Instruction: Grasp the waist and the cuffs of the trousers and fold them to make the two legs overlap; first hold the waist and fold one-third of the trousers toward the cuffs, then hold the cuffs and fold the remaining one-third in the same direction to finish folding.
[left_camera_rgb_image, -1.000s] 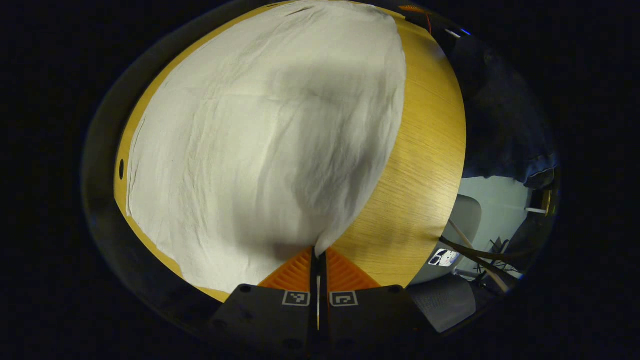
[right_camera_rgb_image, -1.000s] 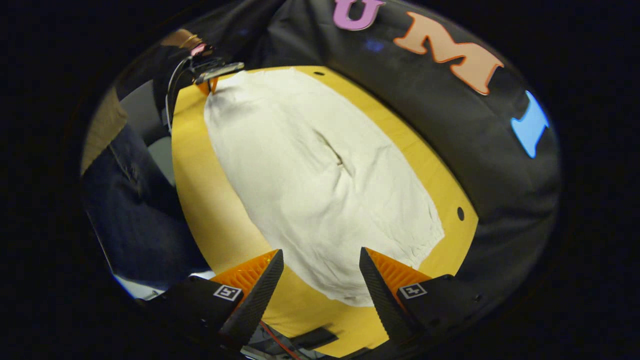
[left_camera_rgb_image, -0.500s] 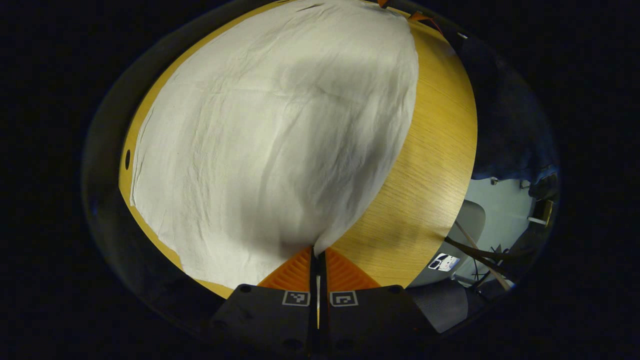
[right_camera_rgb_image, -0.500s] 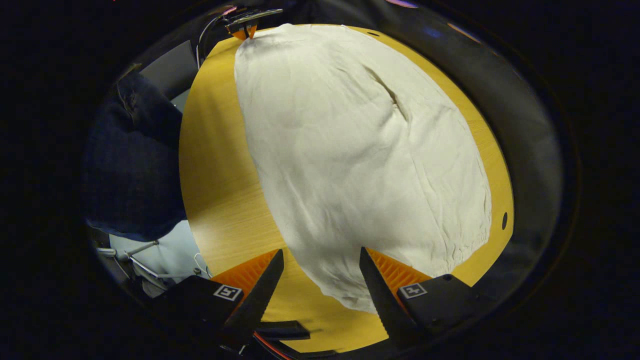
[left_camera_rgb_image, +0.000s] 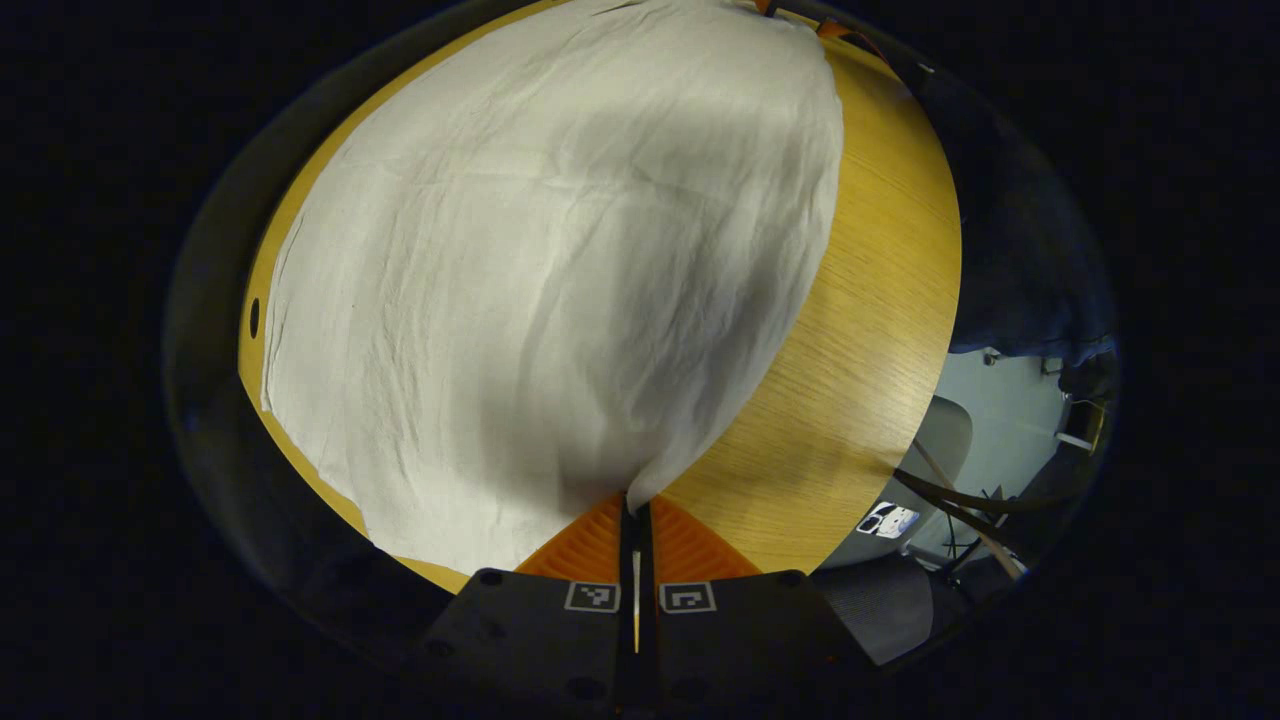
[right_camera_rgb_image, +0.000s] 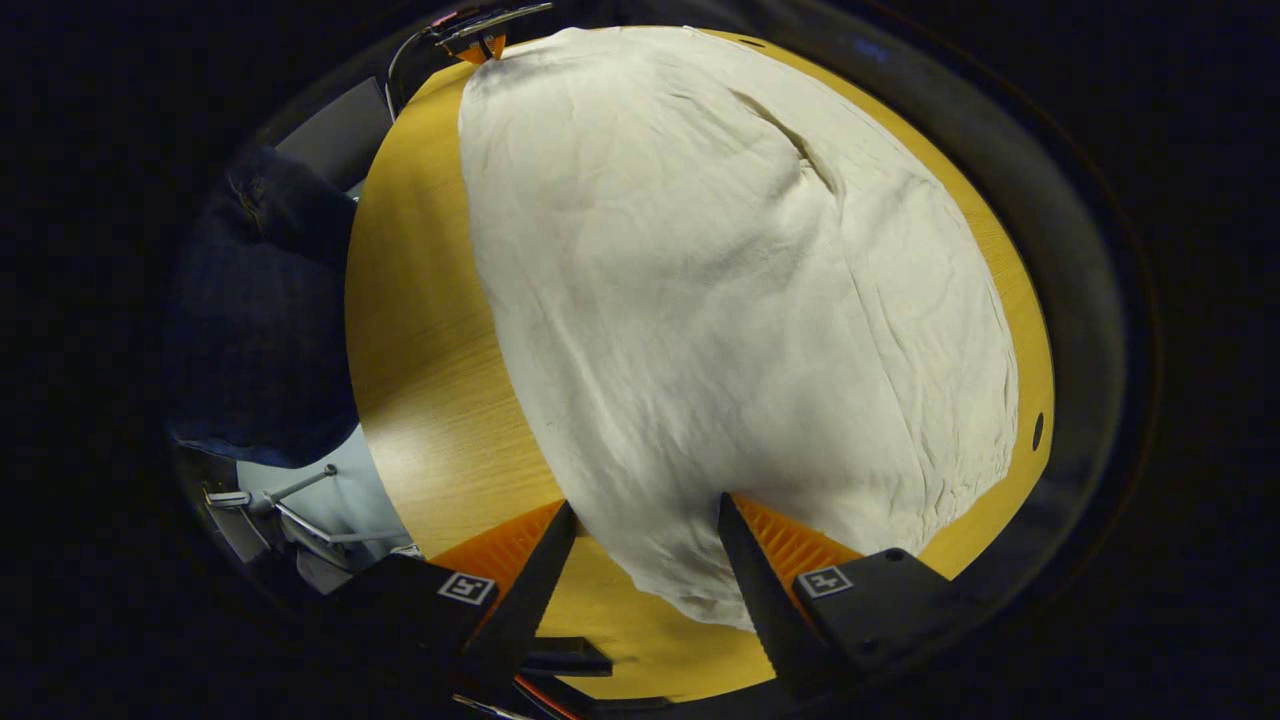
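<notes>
Your left gripper (left_camera_rgb_image: 636, 500) pinches trousers (left_camera_rgb_image: 560, 280) corner, fingers pressed together. Your right gripper (right_camera_rgb_image: 645, 520) spread wide, straddling trousers edge over table (right_camera_rgb_image: 420, 330).

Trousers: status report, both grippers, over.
Left gripper shut on a trousers corner. Right gripper open, straddling the other end's edge. Trousers spread flat on the table, unfolded. Nothing in the way.

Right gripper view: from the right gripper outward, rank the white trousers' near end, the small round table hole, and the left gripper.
1. Near end of the white trousers, between the right gripper's open fingers.
2. Small round hole in the yellow wooden table, off to the right.
3. Left gripper, at the trousers' far corner, top left.
</notes>
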